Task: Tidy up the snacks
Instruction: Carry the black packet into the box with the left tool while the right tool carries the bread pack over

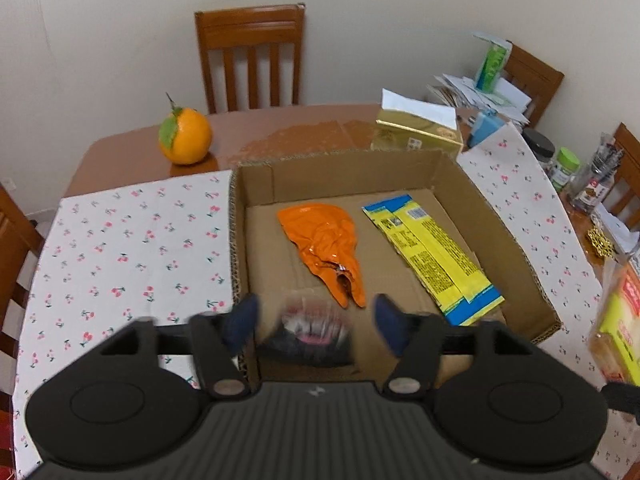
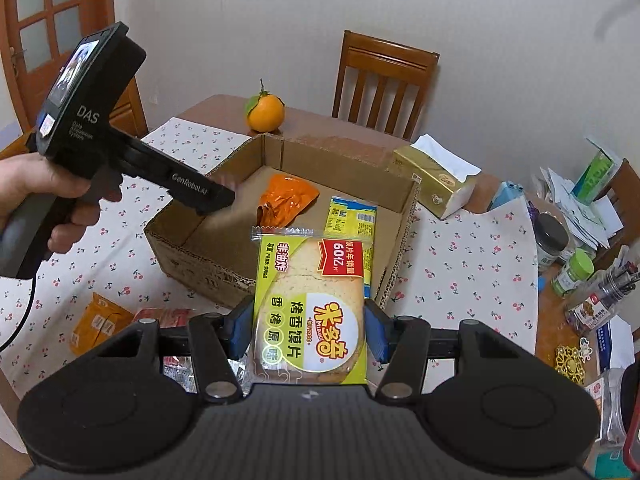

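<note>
My left gripper [image 1: 316, 320] stands released over the box [image 1: 460, 176] — a blurred packet [image 1: 316, 334] below its fingers; my right gripper [image 2: 306, 334] grasps the bread pack [image 2: 312, 300].

"DAS" over small "Data Acquisition System" on the side of the left gripper [image 2: 218, 200], "GenRobot.AI" along its arm toward the cardboard box [image 2: 192, 240], "60亿", "非油炸", "米多奇" and "烤香馍片" upside down on the toasted bun-slice packet [image 2: 312, 304], nearer than the box
</note>
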Demonstrator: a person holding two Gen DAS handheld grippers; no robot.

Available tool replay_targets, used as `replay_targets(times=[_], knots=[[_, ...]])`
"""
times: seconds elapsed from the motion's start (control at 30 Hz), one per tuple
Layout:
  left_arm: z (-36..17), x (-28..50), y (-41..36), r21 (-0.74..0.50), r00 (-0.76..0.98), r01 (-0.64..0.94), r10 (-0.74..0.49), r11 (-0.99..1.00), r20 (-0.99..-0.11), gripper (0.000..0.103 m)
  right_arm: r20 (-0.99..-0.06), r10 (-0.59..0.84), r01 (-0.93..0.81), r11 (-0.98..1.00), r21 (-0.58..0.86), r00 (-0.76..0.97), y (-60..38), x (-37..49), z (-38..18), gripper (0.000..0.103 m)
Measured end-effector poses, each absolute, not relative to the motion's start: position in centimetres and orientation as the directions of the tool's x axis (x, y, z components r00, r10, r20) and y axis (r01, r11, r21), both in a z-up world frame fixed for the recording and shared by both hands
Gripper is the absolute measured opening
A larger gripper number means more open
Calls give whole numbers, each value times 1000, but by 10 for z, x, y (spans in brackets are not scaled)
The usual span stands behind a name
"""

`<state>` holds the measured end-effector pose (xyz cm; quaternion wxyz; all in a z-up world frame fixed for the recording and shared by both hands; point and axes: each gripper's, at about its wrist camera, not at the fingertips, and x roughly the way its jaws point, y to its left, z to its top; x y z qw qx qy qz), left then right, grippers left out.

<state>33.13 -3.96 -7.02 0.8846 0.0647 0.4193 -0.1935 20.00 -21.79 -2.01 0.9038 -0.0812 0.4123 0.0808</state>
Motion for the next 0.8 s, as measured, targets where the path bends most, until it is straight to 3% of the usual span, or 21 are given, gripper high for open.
replay_targets(times=[0.03,0.23,0.8], knots=[[-67,327,-38,-39,590,398,-288,917,-755,83,-760,82,-218,973,-80,645,-218,203,-20,60],[-47,284,-21,5,662,395,-281,918,-695,93,-764,100,-226,972,-62,638,-216,221,-20,60],[-57,192,33,50,675,251,-138,967,-725,94,-800,168,-227,973,41,576,-189,326,-47,60]])
